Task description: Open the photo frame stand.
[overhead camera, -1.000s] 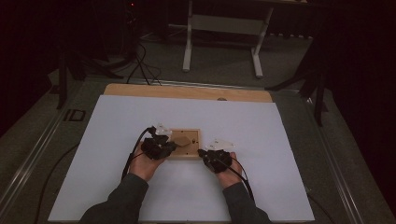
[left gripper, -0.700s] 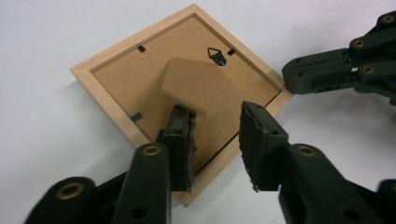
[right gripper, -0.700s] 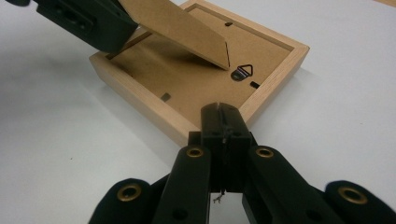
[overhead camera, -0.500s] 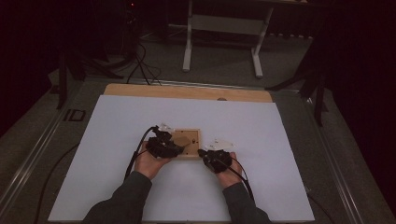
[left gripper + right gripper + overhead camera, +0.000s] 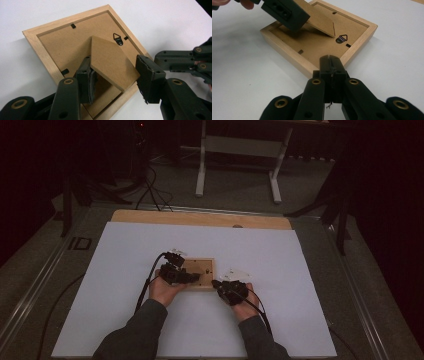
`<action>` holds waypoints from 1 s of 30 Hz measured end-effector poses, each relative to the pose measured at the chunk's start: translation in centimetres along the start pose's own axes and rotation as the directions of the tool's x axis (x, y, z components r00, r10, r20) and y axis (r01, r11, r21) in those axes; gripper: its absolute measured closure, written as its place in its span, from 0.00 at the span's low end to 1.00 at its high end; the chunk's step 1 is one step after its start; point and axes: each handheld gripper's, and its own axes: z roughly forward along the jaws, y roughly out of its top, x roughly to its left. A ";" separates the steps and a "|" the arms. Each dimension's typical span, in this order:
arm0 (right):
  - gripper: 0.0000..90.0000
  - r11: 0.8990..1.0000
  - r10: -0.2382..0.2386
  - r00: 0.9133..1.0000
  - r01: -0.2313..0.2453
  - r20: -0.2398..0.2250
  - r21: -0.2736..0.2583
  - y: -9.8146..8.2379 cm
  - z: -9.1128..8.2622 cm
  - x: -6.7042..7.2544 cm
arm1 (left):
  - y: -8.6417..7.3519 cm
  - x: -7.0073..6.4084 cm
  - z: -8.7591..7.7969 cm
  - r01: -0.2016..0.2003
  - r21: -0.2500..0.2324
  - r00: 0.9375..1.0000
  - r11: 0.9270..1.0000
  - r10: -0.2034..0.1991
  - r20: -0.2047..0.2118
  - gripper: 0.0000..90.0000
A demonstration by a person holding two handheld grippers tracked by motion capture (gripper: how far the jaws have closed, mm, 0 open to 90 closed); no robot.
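Note:
A light wooden picture frame (image 5: 206, 266) (image 5: 32, 40) (image 5: 359, 30) lies face down on the white sheet, brown backing up, with a metal hanger (image 5: 118, 39) (image 5: 341, 38). Its cardboard stand flap (image 5: 110, 60) (image 5: 319, 22) is lifted at a slant. My left gripper (image 5: 192, 277) (image 5: 116, 75) is at the frame's near left and has just been opening. The jaws straddle the flap's free end, the right pad clear of it. My right gripper (image 5: 216, 284) (image 5: 331, 62) is shut with nothing in it, its tip at the frame's near corner.
The white sheet (image 5: 125, 270) covers the table, and a wooden board edge (image 5: 200, 218) shows along its far side. Beyond the table are a white stand (image 5: 240, 145) and cables (image 5: 150, 190) on a dark floor.
The left gripper has edged slightly rightward over the frame. The right hand has kept still.

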 end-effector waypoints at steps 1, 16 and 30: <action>1.00 1.000 0.000 1.000 0.000 0.000 0.000 0.0 0.0 0.0 | 0.0 0.0 0.0 0.008 -0.003 1.000 1.000 -0.008 0.005 0.58; 1.00 1.000 0.000 1.000 0.000 -0.001 0.000 0.0 0.0 0.0 | 0.5 0.2 0.4 0.036 0.003 0.999 0.999 -0.036 0.022 0.55; 1.00 1.000 -0.002 1.000 0.002 -0.002 -0.001 0.0 0.0 0.0 | 0.7 0.4 0.5 0.067 -0.004 0.997 0.998 -0.066 0.034 0.56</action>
